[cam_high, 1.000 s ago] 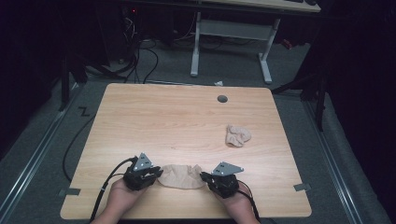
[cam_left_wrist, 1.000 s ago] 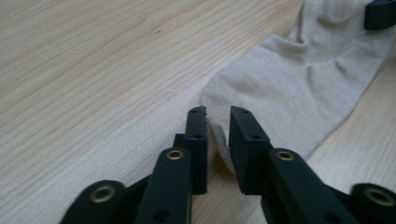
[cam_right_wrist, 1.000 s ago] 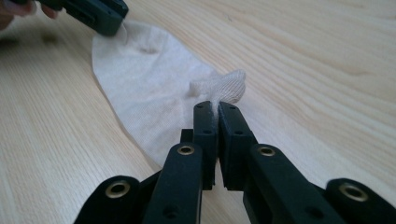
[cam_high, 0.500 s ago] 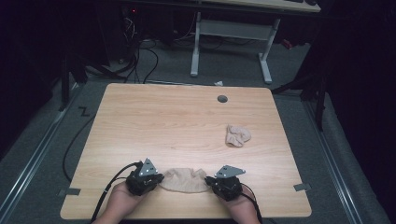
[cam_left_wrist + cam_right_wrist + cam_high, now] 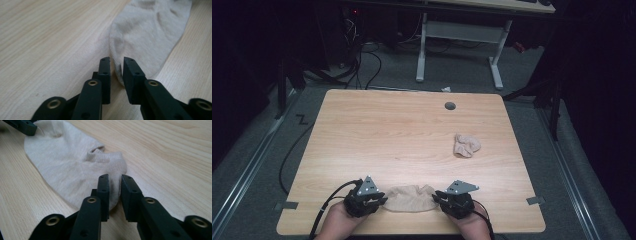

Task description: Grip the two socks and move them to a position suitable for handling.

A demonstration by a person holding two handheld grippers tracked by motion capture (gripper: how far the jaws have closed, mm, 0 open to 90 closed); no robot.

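Standing a narrow gap apart, the left gripper's (image 5: pixel 116 62) jaws have just been opening, with the edge of the beige sock (image 5: pixel 147 35) between them, its fabric no longer pinched. The right gripper (image 5: pixel 115 180) matches it (same slim gap, jaws just been opening) over the sock's other end. Seen from above, that sock (image 5: pixel 412 198) lies flat between the left gripper (image 5: pixel 379 201) and right gripper (image 5: pixel 437 199), near the wooden table's (image 5: pixel 387 135) front edge. A second, crumpled sock (image 5: pixel 466 145) sits well apart, toward the right side.
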